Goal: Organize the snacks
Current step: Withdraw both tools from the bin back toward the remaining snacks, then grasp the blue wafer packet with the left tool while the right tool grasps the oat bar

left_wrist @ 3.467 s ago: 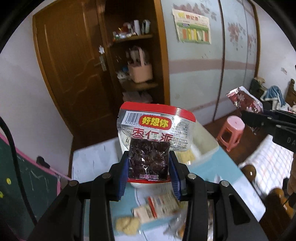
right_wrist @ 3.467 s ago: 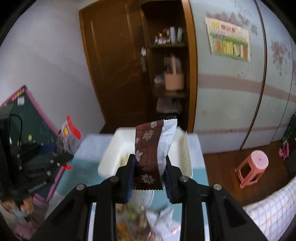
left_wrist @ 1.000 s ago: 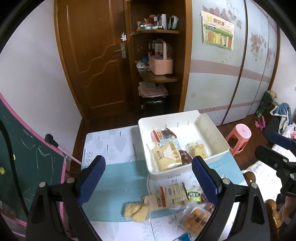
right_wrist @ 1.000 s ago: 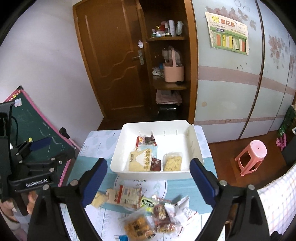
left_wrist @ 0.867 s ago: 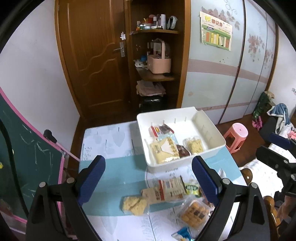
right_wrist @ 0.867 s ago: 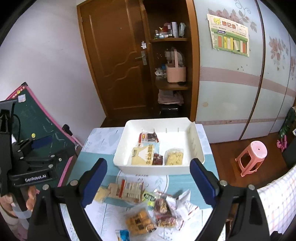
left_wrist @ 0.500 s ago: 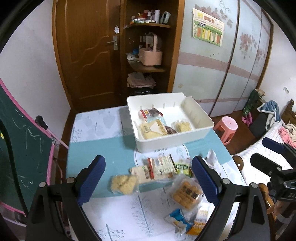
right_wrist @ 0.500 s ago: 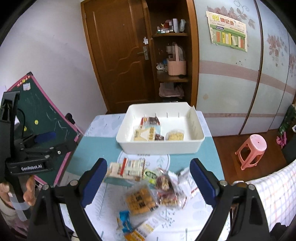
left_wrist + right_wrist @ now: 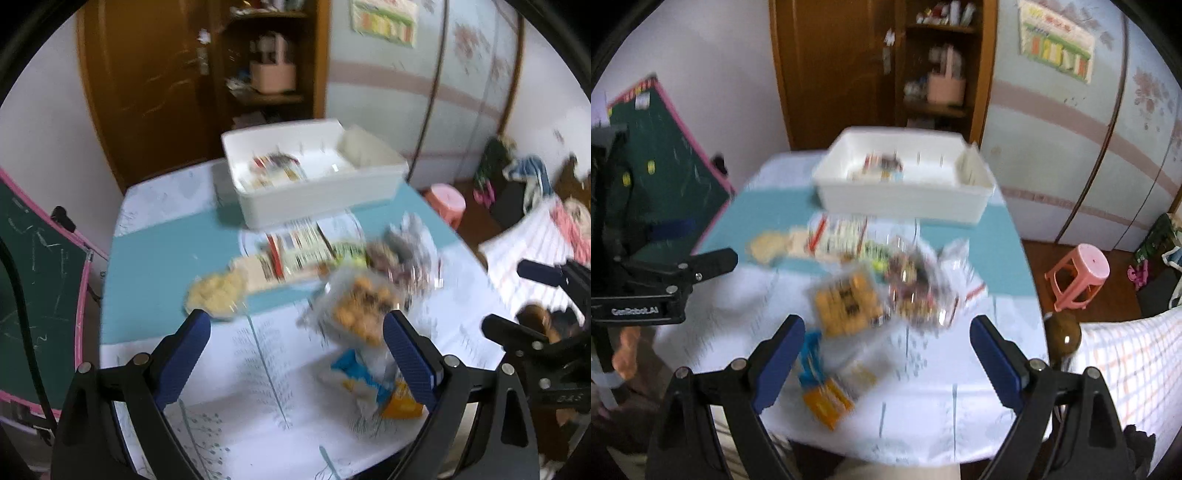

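One white bin (image 9: 317,192) stands at the far end of the table (image 9: 159,251), and every loose snack lies on the near side of it. Both views are smeared by motion, so the count is rough: about seven packets can be told apart outside the bin. Nearest the bin lies a flat red-and-white packet (image 9: 295,251); left of that, a clear bag of pale biscuits (image 9: 218,291); right of it, a crinkled clear bag with dark pieces (image 9: 916,284); nearer than these, a clear pack of orange-brown cakes (image 9: 362,306); and farthest from the bin, at the table's near edge, a blue wrapper (image 9: 810,363) beside an orange one (image 9: 827,402). A small green packet (image 9: 877,258) shows only as a blur. Inside the bin a few packets lie against the far wall, too blurred to count. The left gripper (image 9: 295,362) is spread wide with nothing between its blue pads; the cake pack sits just beyond its right finger. The right gripper (image 9: 886,363) is likewise wide and empty, with the cake pack and dark-piece bag just ahead of it, between it and the bin.
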Demonstrator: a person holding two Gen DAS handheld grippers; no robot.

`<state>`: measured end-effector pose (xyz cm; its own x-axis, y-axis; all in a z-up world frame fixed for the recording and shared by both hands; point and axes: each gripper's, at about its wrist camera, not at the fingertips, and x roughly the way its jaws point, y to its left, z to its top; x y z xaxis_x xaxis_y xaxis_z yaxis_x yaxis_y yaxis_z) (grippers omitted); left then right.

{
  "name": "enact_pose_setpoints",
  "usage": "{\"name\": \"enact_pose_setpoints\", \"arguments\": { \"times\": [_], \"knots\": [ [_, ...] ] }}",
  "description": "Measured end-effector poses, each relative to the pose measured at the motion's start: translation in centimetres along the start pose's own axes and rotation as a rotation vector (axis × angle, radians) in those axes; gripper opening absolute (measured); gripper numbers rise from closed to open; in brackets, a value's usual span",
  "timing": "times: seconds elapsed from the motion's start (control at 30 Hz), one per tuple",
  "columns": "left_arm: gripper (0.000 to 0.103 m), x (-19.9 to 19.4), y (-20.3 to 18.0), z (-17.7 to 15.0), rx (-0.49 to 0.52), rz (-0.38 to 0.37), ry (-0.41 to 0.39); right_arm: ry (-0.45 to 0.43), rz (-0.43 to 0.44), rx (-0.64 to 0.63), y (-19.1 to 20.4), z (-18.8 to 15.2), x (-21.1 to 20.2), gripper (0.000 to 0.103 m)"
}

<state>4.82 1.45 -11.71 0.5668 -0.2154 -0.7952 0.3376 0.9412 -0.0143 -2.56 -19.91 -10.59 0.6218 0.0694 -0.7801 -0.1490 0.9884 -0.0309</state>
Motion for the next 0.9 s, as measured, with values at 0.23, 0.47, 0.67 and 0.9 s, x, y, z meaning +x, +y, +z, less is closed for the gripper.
{"name": "enact_pose_setpoints", "arguments": {
  "times": [0.23, 0.47, 0.67, 0.9],
  "knots": [
    [0.094, 3.2, -2.8, -4.9, 0.116, -0.025, 0.081, 0.189, 0.038, 0.051, -0.2, -4.1, 5.9, 0.091],
    [0.094, 5.1, -3.0, -7.2, 0.054, -0.039, 0.11, 0.287, 0.13, 0.252, -2.5, -5.4, 9.8, 0.084],
    [0.094, 5.6, -1.8, -7.1, -0.066, -0.051, 0.114, 0.333, 0.101, 0.24, -0.8, -5.2, 12.1, 0.075],
    [0.094, 6.6, -0.3, -6.8, -0.179, -0.052, 0.145, 0.301, 0.02, 0.035, 3.3, -5.6, 12.8, 0.062]
  ]
}}
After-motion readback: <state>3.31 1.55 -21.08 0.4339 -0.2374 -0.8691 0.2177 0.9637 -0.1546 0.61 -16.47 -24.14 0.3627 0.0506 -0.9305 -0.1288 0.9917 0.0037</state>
